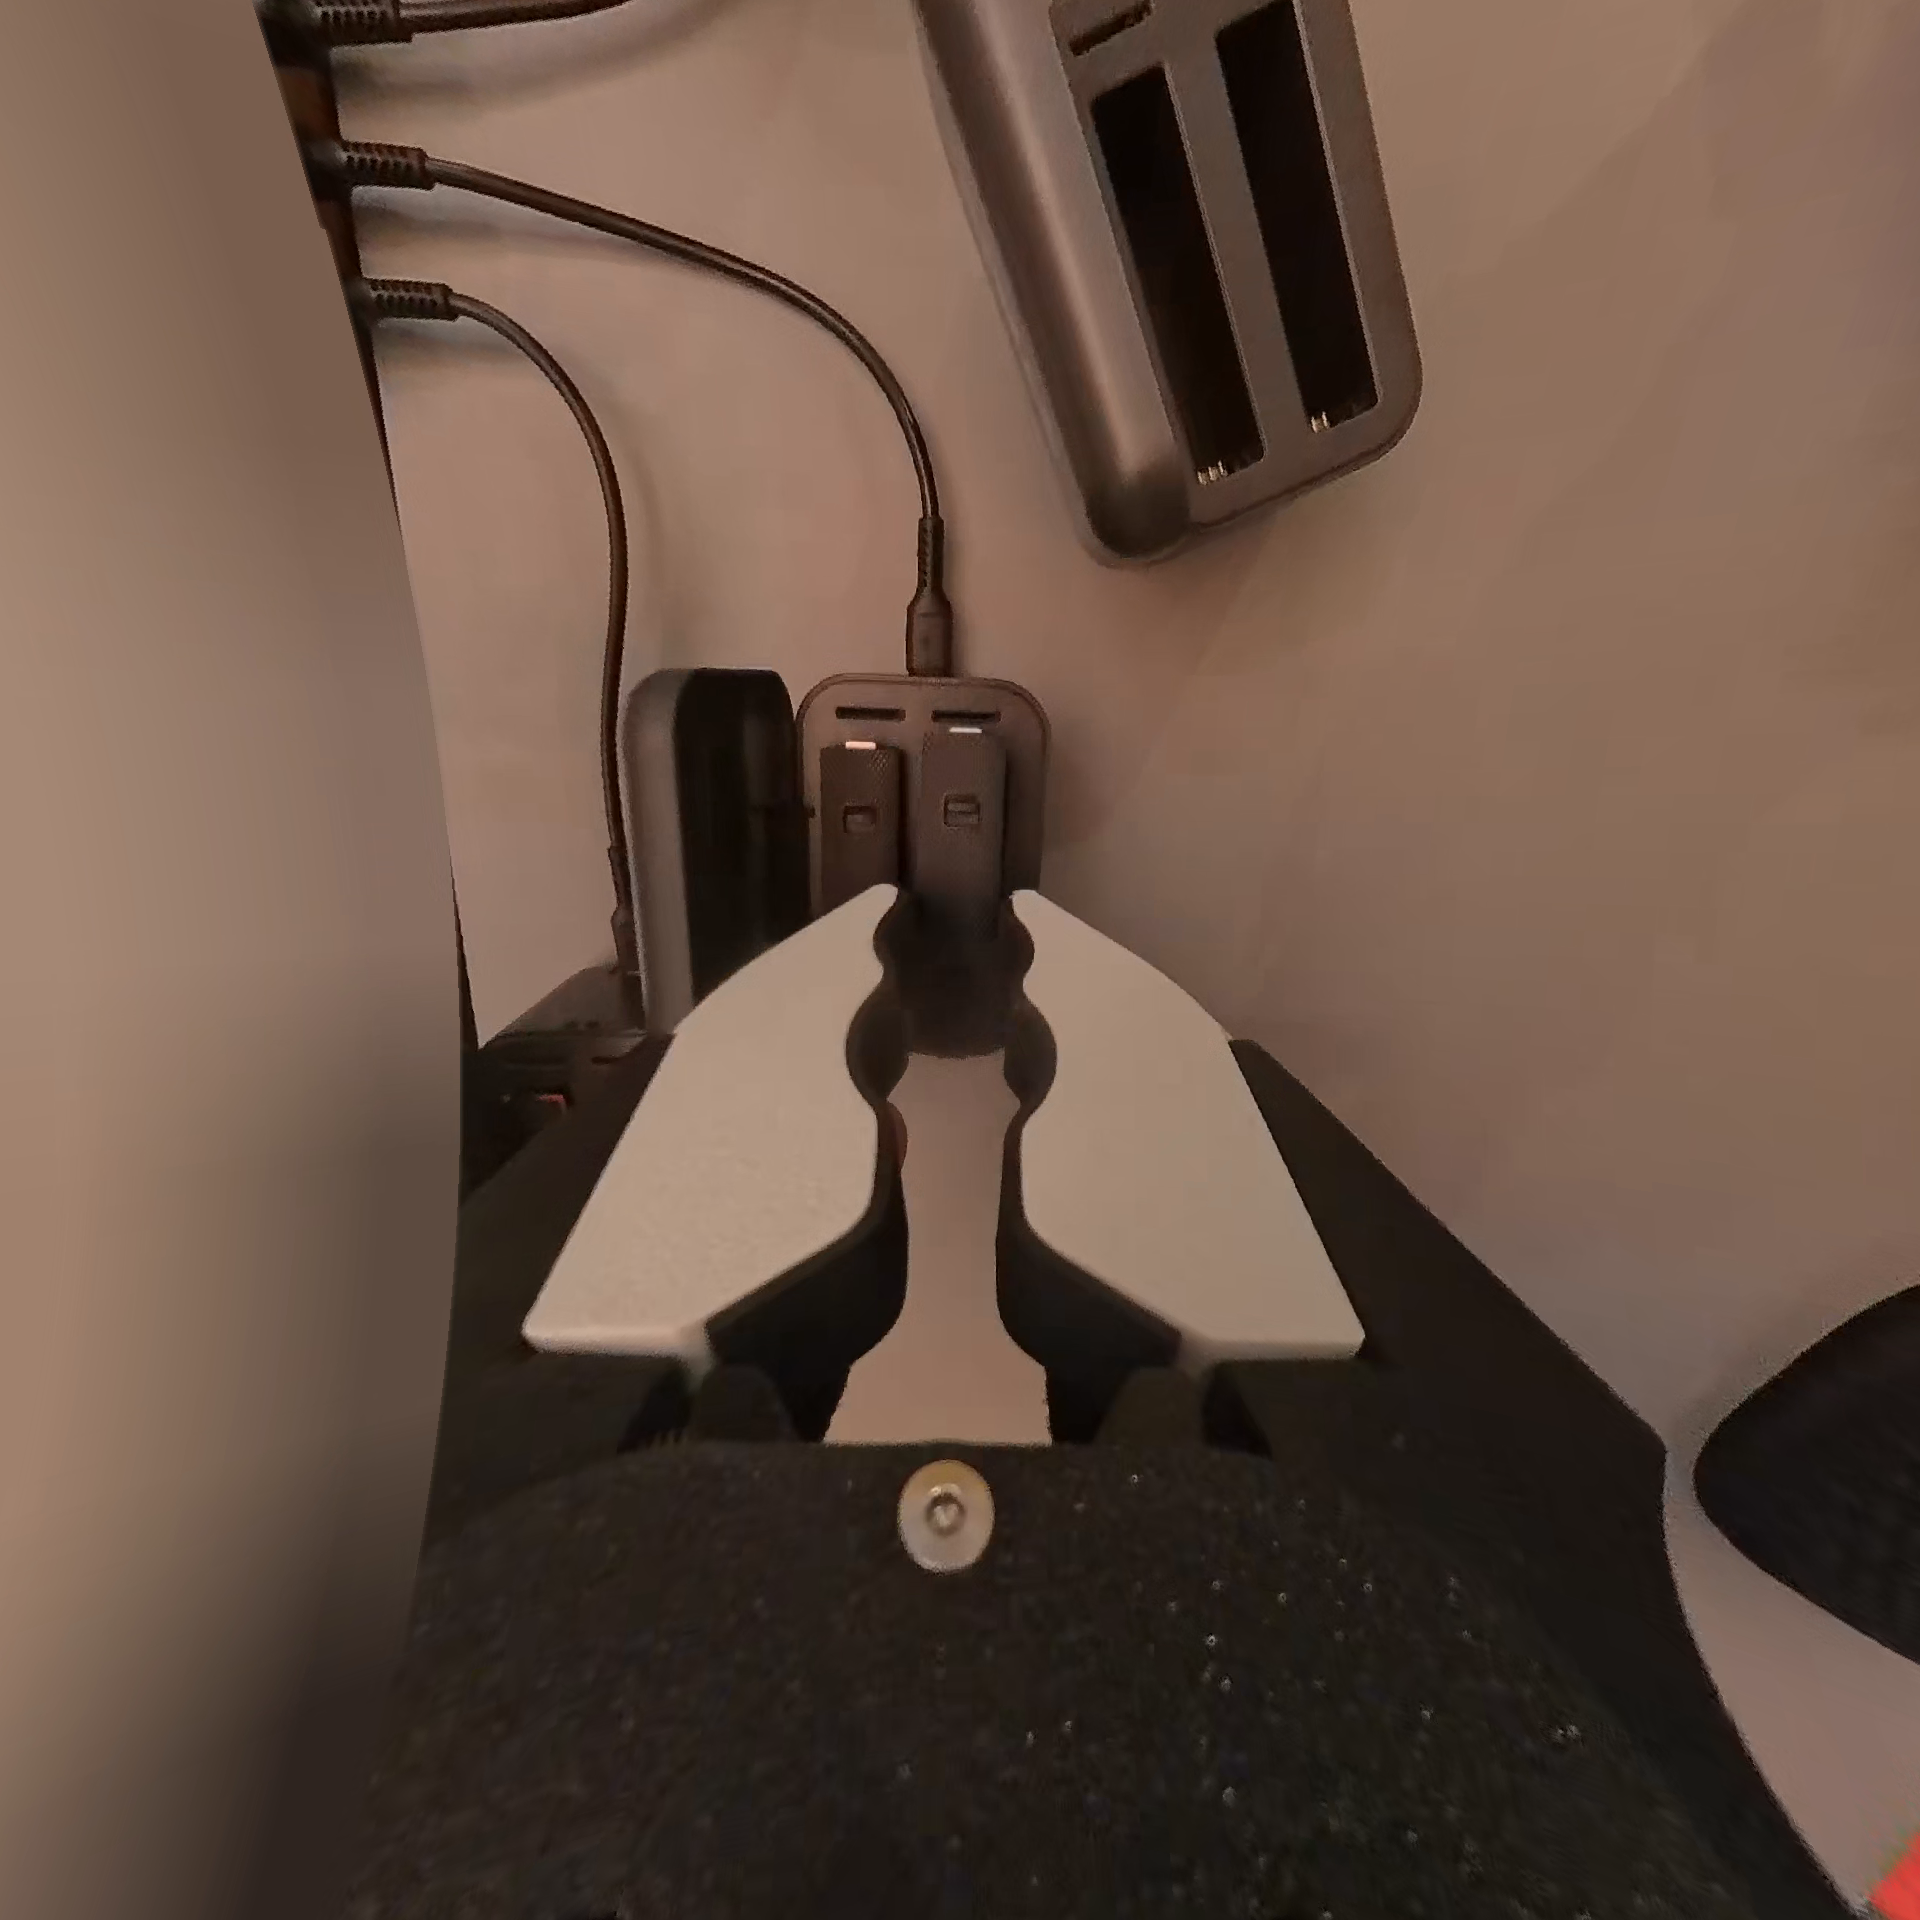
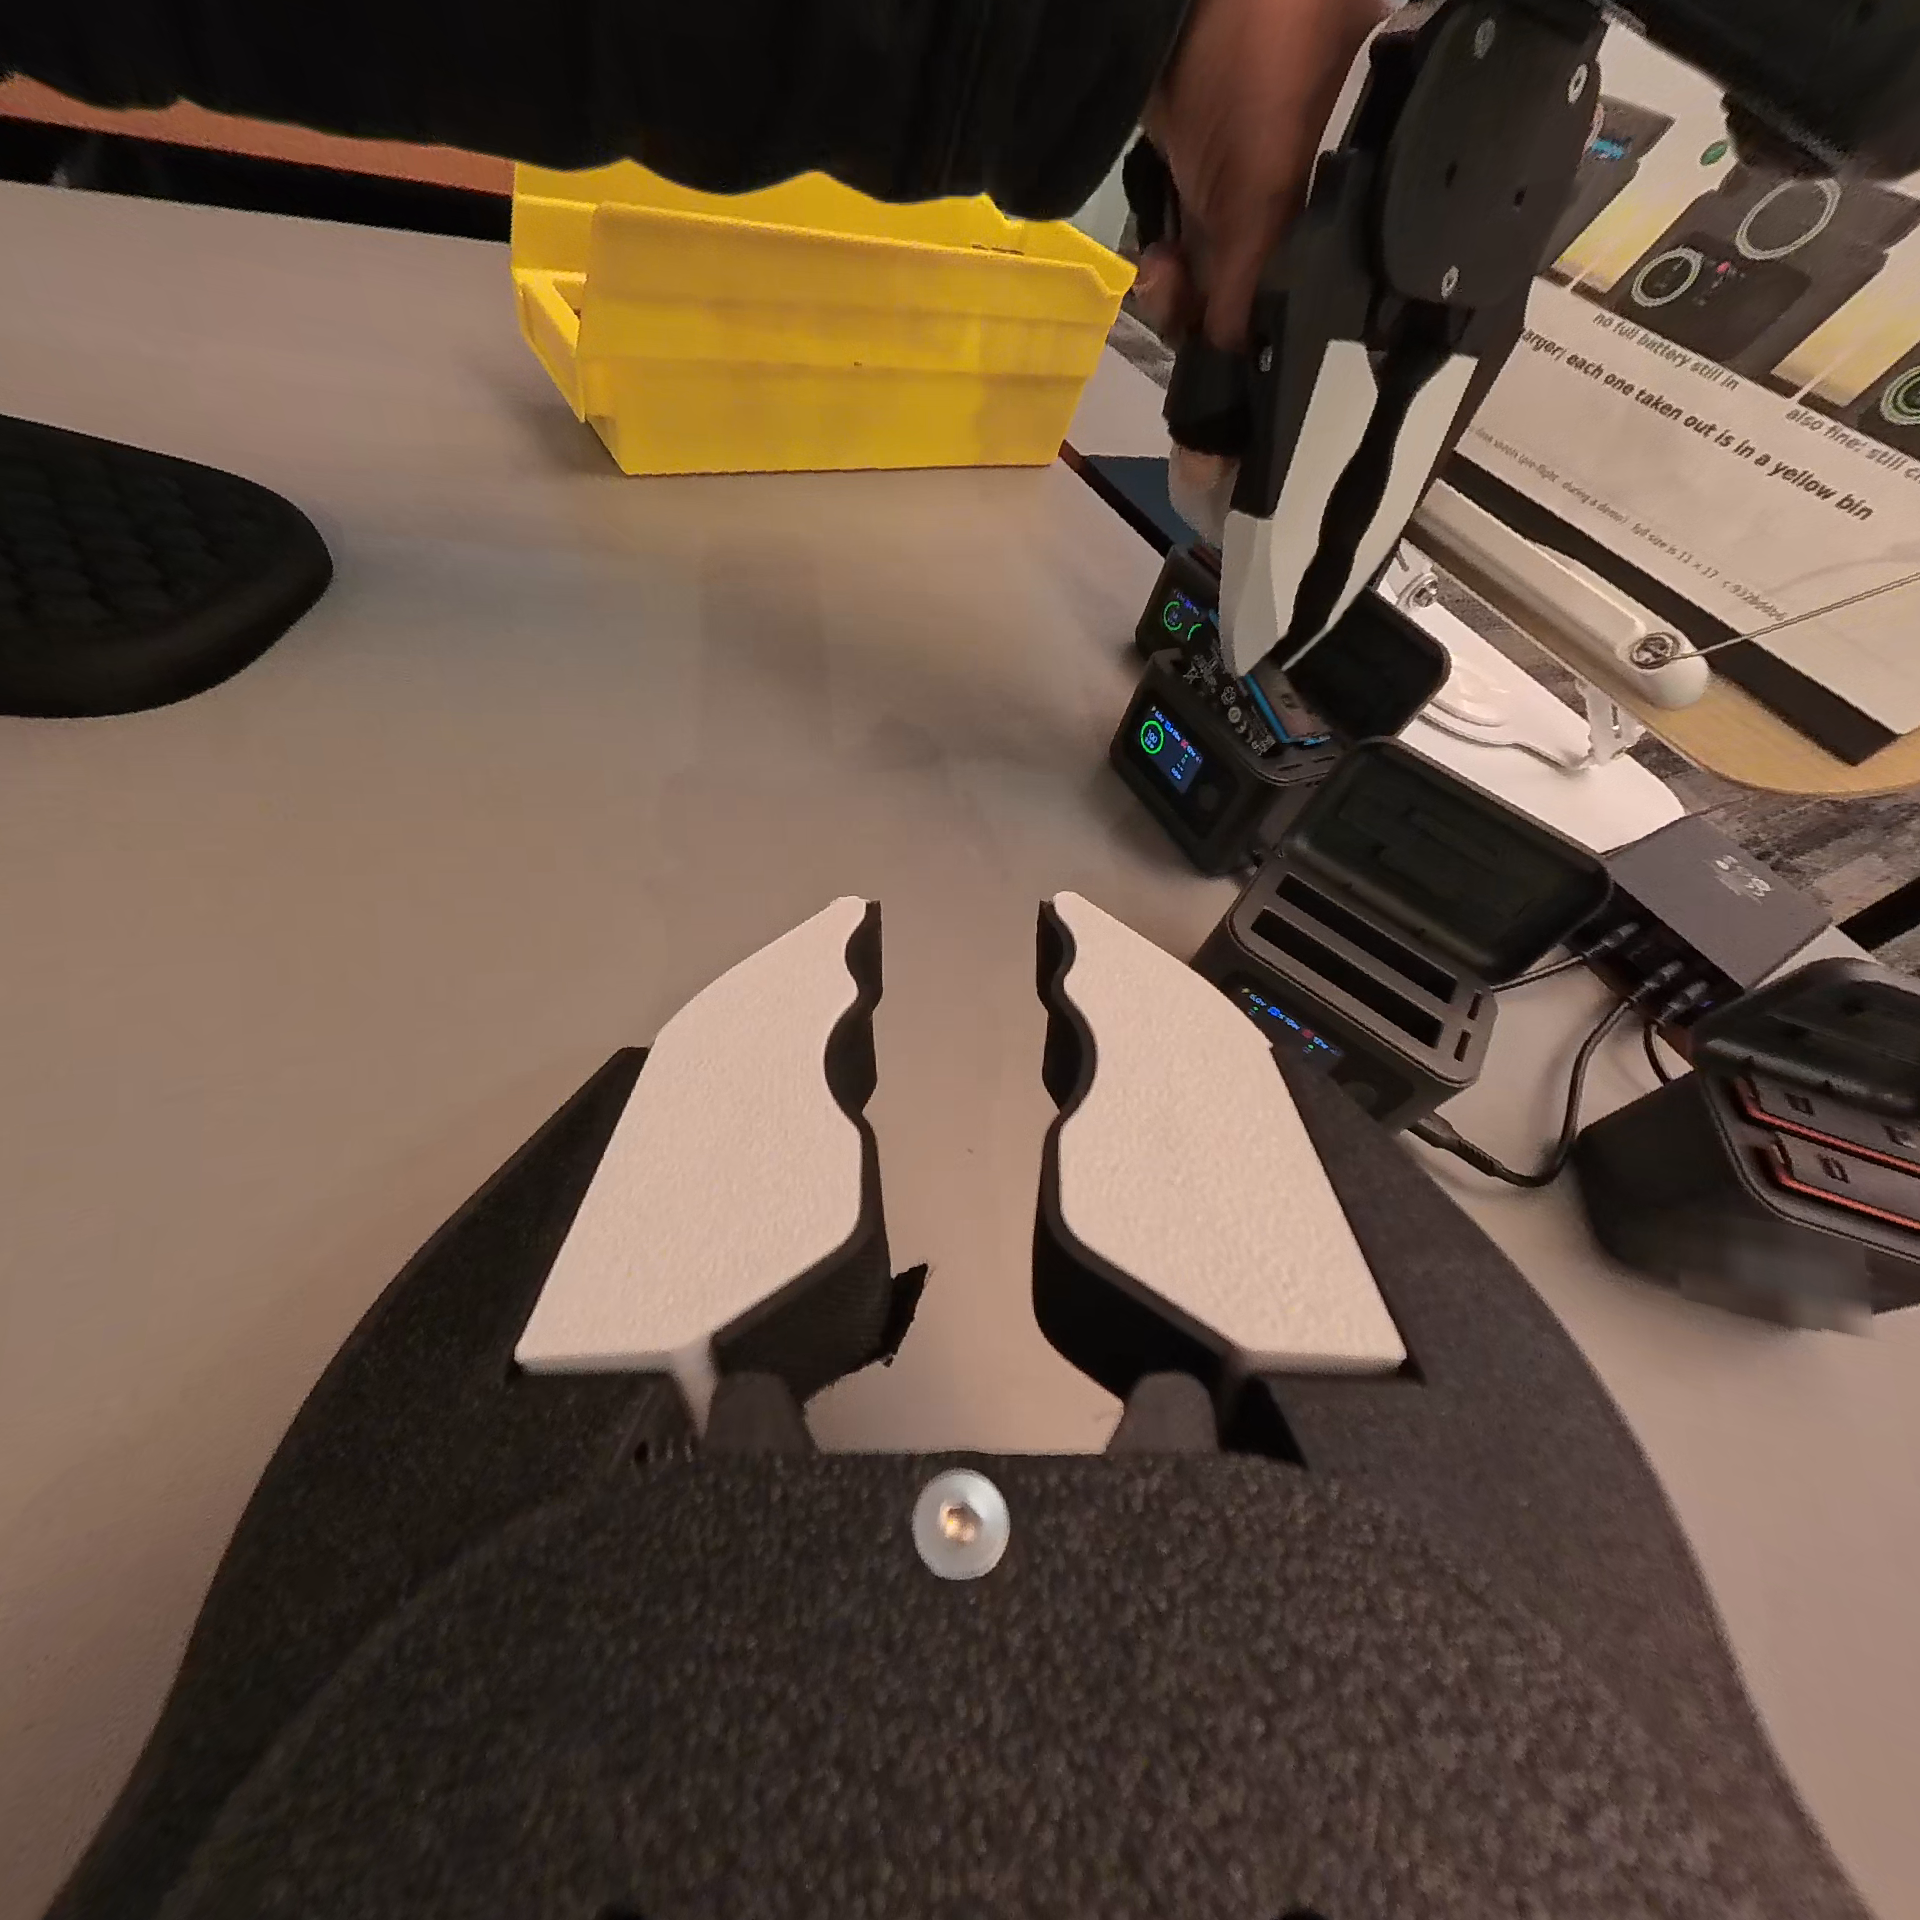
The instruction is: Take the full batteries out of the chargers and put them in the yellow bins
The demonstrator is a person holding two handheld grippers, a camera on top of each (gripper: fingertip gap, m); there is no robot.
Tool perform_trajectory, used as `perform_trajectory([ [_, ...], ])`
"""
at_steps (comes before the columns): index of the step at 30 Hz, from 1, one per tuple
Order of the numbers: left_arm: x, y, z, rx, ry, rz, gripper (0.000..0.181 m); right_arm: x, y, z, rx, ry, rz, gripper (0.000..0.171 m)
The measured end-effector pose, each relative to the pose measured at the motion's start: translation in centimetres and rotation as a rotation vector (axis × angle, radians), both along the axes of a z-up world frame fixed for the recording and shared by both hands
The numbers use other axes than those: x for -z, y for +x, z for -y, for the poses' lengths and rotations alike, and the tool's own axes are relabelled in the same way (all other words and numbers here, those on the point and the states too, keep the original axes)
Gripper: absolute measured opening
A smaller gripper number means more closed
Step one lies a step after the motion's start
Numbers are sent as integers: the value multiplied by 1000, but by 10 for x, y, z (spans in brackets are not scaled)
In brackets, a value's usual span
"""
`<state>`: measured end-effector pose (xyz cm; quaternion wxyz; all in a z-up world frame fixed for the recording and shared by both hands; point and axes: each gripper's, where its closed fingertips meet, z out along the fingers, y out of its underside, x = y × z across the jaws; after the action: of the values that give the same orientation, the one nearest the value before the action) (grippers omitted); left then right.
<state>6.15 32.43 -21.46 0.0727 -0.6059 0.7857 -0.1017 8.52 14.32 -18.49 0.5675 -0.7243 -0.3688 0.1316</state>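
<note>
A: Battery, right-hand of two standing in the charger at centre frame, left wrist view; the left gripper has its fingers closed in on the battery's lower end, which sits between the tips. Whether the pads press it firmly cannot be told.

B: Which step does this show?

A: Extraction, apparently at the grasp. In the right wrist view the same gripper reaches down onto a charger at right centre. The right gripper hovers over bare table, fingers parted and empty.

B: And the next move?

A: Probably a straight pull along the slot, then a carry to the yellow bin, upper centre, well apart from the chargers.
</note>
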Motion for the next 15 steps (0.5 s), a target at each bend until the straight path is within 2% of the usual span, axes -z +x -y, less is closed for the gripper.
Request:
perform_trajectory([
  [7,0,1,1,-9,-39,100,15,-2,2,-2,25,3,-18,28],
  [15,-2,3,1,-67,-130,395,15,4,5,-18,254,-77,-97,13],
])
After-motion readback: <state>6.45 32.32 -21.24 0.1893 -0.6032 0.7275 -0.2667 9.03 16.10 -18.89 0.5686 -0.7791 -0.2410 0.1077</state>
